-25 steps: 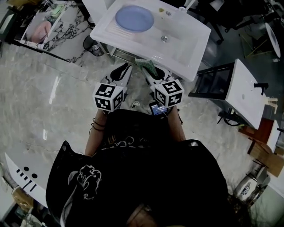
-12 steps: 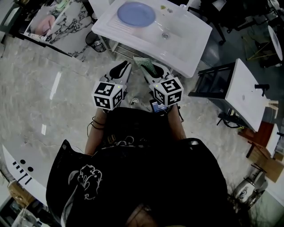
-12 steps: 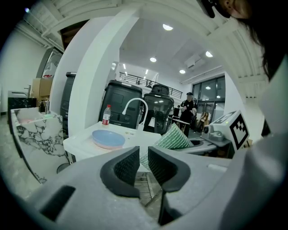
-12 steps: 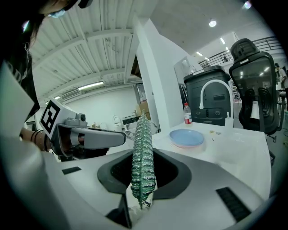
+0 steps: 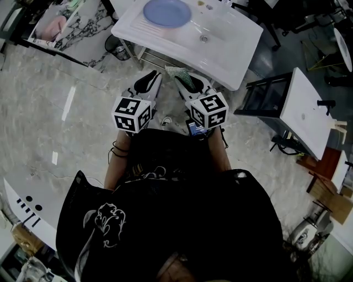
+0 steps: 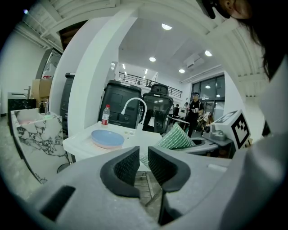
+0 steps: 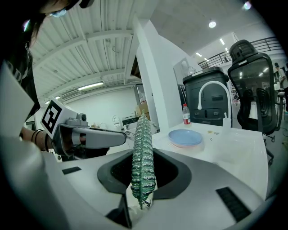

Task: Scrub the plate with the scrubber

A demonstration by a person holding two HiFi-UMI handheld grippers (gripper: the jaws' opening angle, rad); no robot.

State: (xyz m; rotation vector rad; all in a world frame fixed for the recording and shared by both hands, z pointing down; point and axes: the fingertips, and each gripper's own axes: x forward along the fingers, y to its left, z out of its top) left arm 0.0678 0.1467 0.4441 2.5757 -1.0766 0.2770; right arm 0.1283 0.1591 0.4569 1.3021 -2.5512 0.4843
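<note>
As compared with a second ago, head view: noted blue plate (image 5: 167, 12) on the sink (image 5: 237, 49) shifted toward top edge; left gripper (image 5: 150, 82) and right gripper (image 5: 186, 83) kept low, short of it.

Left gripper view: jaws a narrow gap apart, nothing between.

Right gripper view: clamped on green scrubber (image 7: 143, 152); plate well ahead. Scrubbing judged not begun.

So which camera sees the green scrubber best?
The right gripper view: the scrubber stands big in the middle, pinched edge-on in the right gripper. The left gripper view shows its flat side, farther off; the head view only a small green patch.
</note>
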